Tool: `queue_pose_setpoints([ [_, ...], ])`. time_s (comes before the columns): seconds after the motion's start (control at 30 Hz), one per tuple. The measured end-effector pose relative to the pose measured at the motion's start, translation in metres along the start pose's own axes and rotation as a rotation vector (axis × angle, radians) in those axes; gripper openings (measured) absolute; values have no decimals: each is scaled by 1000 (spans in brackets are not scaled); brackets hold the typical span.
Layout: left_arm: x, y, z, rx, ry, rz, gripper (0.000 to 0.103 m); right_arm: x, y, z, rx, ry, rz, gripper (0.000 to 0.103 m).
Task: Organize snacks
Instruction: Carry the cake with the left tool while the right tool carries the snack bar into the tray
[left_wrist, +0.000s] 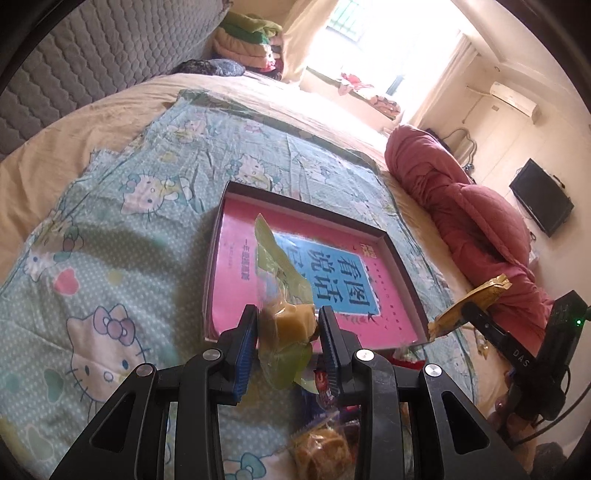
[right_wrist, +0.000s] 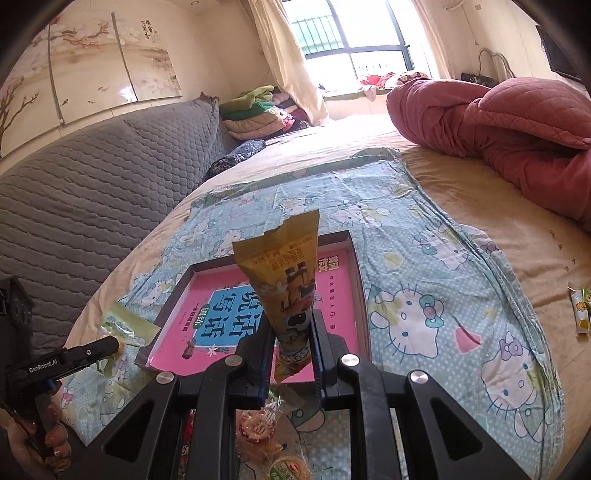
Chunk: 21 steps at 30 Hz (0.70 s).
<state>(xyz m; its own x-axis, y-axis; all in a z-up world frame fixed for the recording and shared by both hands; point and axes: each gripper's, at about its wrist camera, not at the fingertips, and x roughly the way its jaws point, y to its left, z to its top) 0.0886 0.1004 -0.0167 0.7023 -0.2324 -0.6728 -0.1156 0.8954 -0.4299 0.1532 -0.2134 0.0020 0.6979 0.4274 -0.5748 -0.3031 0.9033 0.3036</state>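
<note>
two grippers: left gripper (left_wrist: 289, 325) clamps one green snack (left_wrist: 282, 295), right gripper (right_wrist: 291, 332) one yellow packet (right_wrist: 286, 280); one pink tray (right_wrist: 343, 273) on the bed's kitty sheet (right_wrist: 424, 295).

- We see the shallow box (right_wrist: 352, 258) lying open-topped, its pink floor bare; only low walls border it.
- Loose snacks (right_wrist: 258, 428) crowd the sheet (left_wrist: 122, 240) just under both claws.
- The red quilt (right_wrist: 498, 129) blocks the bed's (right_wrist: 461, 192) far side; the sheet left of the box lies flat.

Sunlit bedrm: window (right_wrist: 347, 33), grey headboard (right_wrist: 92, 177), red quilt (right_wrist: 498, 122).
</note>
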Motion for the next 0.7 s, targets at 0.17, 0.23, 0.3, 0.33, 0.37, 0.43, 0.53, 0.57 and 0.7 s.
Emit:
queue_pose_setpoints([
  [0.17, 24, -2, 10, 14, 12, 20, 34, 13, -6, 5, 9, 2, -34, 19],
  [0.23, 33, -1, 12, 17, 27, 20, 34, 19, -8, 5, 15, 19, -42, 19],
  [0.3, 40, -1, 13, 25, 35, 35, 34, 26, -9, 3, 13, 41, -49, 19],
  [0.33, 43, -1, 14, 27, 38, 39, 34, 29, -9, 2, 10, 50, -56, 19],
  [0.37, 45, -2, 14, 33, 38, 49, 34, 32, -8, 1, 4, 63, -61, 19],
  [0.43, 49, -4, 13, 47, 38, 58, 34, 37, -5, -3, -9, 82, -70, 19],
  [0.53, 57, -3, 13, 49, 50, 62, 34, 45, -2, -8, -26, 110, -86, 19],
  [0.57, 60, -2, 14, 52, 55, 68, 34, 48, -2, -10, -30, 119, -92, 19],
  [0.7, 69, -3, 12, 68, 71, 75, 34, 58, -1, -14, -45, 156, -118, 19],
])
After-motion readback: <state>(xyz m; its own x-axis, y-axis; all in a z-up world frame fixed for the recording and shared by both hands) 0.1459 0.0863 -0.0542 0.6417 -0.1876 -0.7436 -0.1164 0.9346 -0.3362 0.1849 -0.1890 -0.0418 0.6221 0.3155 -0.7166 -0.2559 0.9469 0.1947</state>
